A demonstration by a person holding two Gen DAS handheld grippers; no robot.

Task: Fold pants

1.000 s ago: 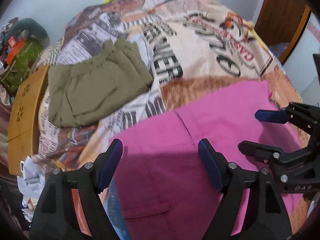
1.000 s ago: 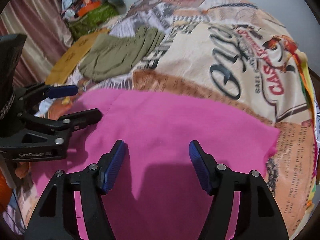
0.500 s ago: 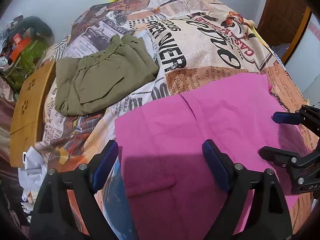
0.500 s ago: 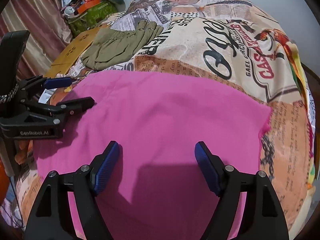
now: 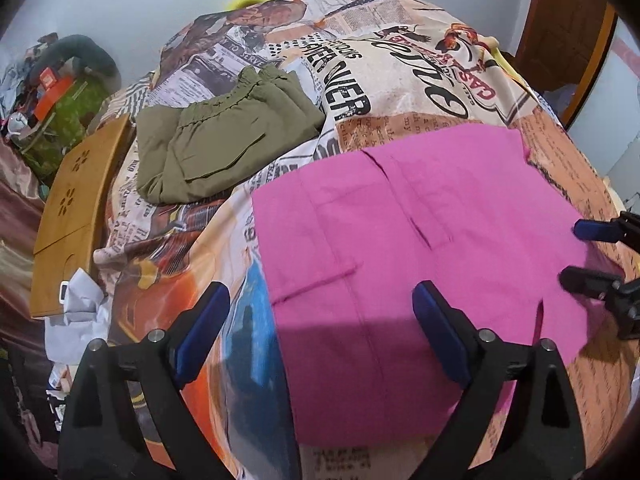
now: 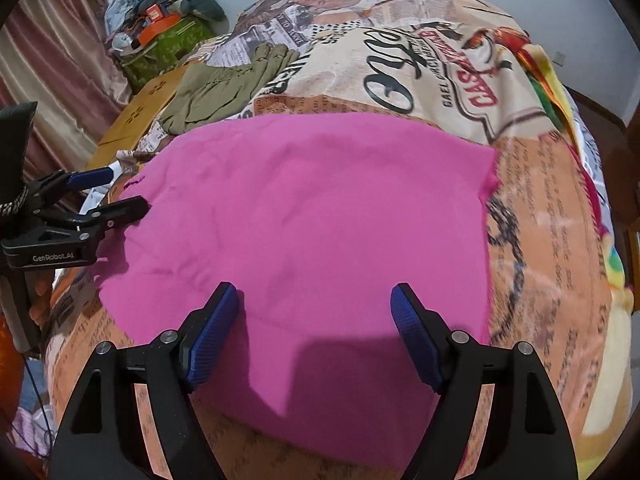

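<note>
Pink pants [image 5: 400, 248] lie folded flat on the printed bedspread [image 5: 400, 80]; they also show in the right wrist view [image 6: 320, 220]. My left gripper [image 5: 320, 320] is open and empty, held above the pants' near left part. My right gripper [image 6: 314, 320] is open and empty above the pants' near edge. The right gripper appears at the right edge of the left wrist view [image 5: 576, 252], and the left gripper at the left of the right wrist view [image 6: 124, 192], both off the cloth's sides.
Folded olive-green pants [image 5: 220, 148] lie at the bed's far left. A wooden board [image 5: 76, 208] leans beside the bed on the left, with a pile of bags and clutter [image 5: 60, 96] behind it. A wooden door [image 5: 568, 20] stands at the far right.
Both grippers have pulled back and risen from the pink pants, so more of the cloth and bed shows. Both stay open and empty.
</note>
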